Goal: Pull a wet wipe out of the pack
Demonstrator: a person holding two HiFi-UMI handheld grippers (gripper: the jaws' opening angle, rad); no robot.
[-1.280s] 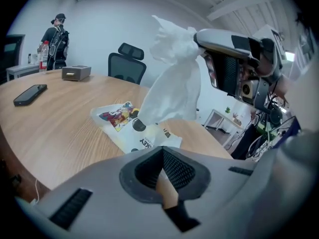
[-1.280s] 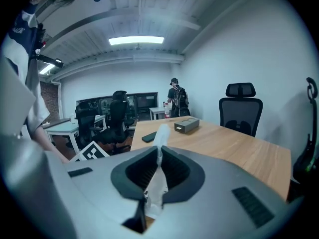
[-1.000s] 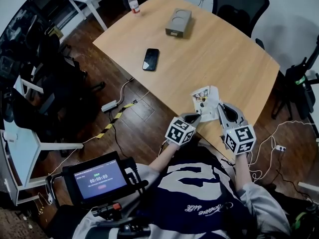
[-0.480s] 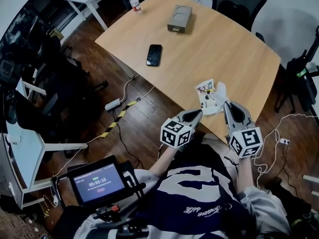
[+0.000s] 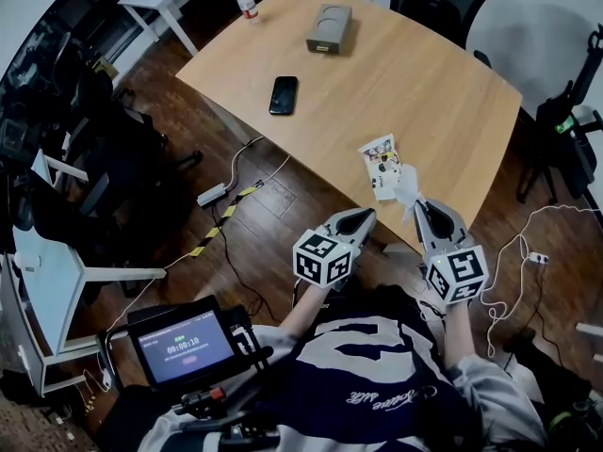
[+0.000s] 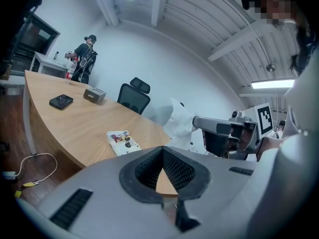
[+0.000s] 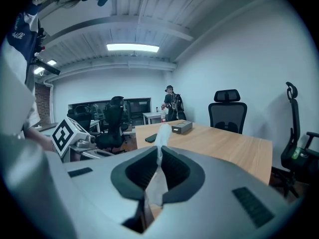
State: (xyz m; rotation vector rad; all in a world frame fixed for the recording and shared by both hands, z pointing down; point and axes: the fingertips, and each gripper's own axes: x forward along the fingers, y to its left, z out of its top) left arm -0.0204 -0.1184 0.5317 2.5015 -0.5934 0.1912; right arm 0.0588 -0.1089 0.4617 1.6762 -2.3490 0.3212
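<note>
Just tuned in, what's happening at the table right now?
A person works two handheld grippers at the near edge of the wooden table. The right gripper is shut on a white wet wipe, which hangs clear of the pack lying flat on the table. The left gripper is shut and empty, off the pack.
</note>
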